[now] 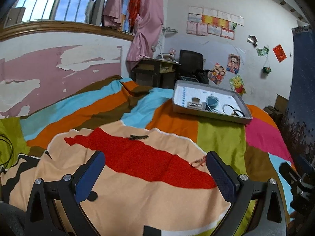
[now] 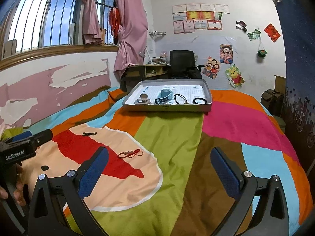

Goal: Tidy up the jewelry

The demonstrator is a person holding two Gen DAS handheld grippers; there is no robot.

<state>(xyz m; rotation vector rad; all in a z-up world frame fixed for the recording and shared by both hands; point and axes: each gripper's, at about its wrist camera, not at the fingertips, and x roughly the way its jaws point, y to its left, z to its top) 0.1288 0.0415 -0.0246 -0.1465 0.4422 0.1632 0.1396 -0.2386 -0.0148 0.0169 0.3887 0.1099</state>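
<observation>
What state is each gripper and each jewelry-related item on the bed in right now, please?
left gripper: open, empty.
right gripper: open, empty.
tray: lidless, holding several pieces.
red bracelet: loose on the bedspread, outside the tray.
dark hair clip: on the bedspread, outside the tray.

Your tray sits on the bedspread at twelve o'clock from the right gripper, holding a watch with cord loops to its right. A bracelet lies at ten o'clock, a hair clip beyond it. Behind the tray stand a desk and chair.
</observation>
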